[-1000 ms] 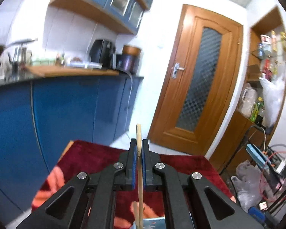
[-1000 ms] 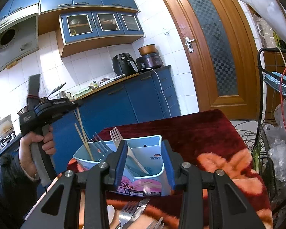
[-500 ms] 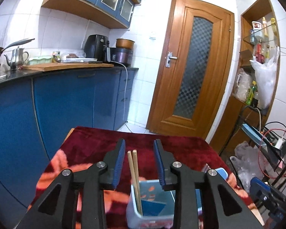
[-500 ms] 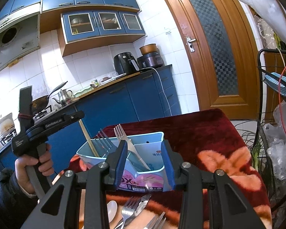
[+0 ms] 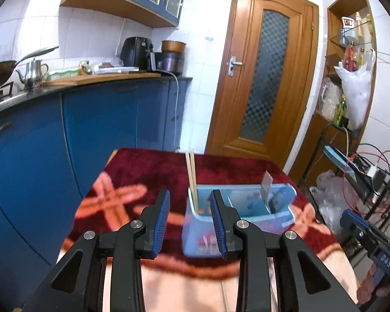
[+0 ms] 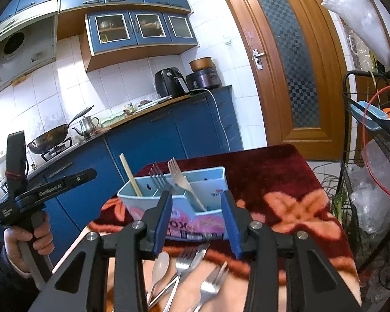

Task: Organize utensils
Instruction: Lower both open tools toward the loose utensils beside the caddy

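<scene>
A light blue divided utensil box (image 5: 236, 208) (image 6: 179, 200) stands on the red patterned tablecloth (image 5: 143, 171). A pair of wooden chopsticks (image 5: 192, 179) (image 6: 130, 175) stands in its left compartment. Two forks (image 6: 178, 179) lean in the middle compartment. My left gripper (image 5: 189, 215) is open and empty, just in front of and left of the box. My right gripper (image 6: 196, 215) is open and empty, in front of the box. Loose forks (image 6: 184, 262) and a spoon (image 6: 160, 262) lie on the table below it.
Blue kitchen cabinets (image 5: 91, 119) run along the left. A wooden door (image 5: 262, 78) is behind the table. A wire rack with cables (image 5: 364, 182) stands to the right. The left gripper's handle (image 6: 31, 197) shows in the right wrist view at the left.
My left gripper opened and let go of the chopsticks, which now stand in the box. It then drew back and lower. The right gripper barely moved.
</scene>
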